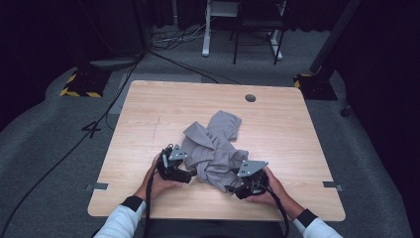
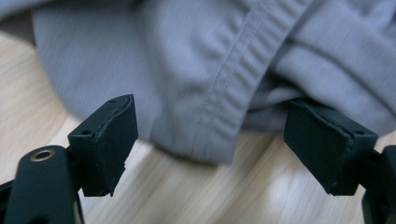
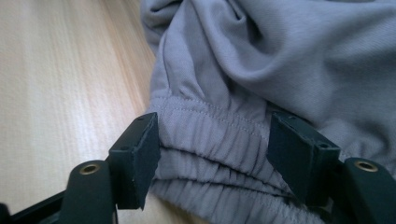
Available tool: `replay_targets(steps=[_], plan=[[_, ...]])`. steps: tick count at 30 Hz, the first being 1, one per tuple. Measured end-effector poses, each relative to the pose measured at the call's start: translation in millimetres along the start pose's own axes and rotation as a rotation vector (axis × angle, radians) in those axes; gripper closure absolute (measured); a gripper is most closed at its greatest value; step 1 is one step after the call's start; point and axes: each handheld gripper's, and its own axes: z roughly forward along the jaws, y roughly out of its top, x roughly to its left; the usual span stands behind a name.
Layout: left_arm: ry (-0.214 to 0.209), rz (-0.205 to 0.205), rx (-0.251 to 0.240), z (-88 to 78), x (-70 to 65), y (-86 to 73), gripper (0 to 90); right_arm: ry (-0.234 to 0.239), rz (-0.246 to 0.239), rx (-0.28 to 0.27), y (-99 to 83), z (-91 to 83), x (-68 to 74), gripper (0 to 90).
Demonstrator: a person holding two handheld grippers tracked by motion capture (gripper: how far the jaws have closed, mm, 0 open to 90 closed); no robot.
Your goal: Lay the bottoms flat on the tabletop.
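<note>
A crumpled grey garment lies in the middle of the wooden table. My left gripper is at the garment's near left edge. In the left gripper view its jaws stand wide apart, with a stitched hem of the garment lying between and beyond them, and neither pad touches it. My right gripper is at the garment's near right edge. In the right gripper view its jaws flank the gathered elastic waistband, which fills the gap and meets both pads.
A round cable hole sits near the table's far edge. Behind the table, on the grey floor, are cables, a white desk leg and yellow-black striped stand bases. The person's hands and white sleeves come in at the near edge.
</note>
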Motion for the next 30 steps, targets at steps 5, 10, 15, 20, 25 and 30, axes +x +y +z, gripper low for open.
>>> replay_targets(steps=[5,10,15,20,25,30], plan=[[0.031,0.014,-0.045,6.2,-2.3,13.5,23.4,0.015,0.014,0.018,-0.6,5.7,-1.1,43.4],[0.001,0.033,-0.011,19.0,-1.7,20.0,54.2,0.012,0.002,0.017,-1.1,3.4,-2.6,63.9],[0.018,0.09,0.014,19.7,-3.0,20.2,80.5,-0.025,0.002,0.014,-1.5,-2.9,-7.3,80.7],[0.017,0.084,-0.026,-1.2,0.3,20.1,83.5,-0.11,0.041,-0.048,0.8,-30.3,-22.0,81.8],[0.013,0.075,-0.072,-29.8,2.5,16.9,84.1,-0.238,0.082,-0.138,7.3,-68.0,-41.0,82.1],[0.05,0.05,-0.102,-55.1,10.9,8.9,84.2,-0.384,0.135,-0.186,10.2,-94.3,-72.1,82.4]])
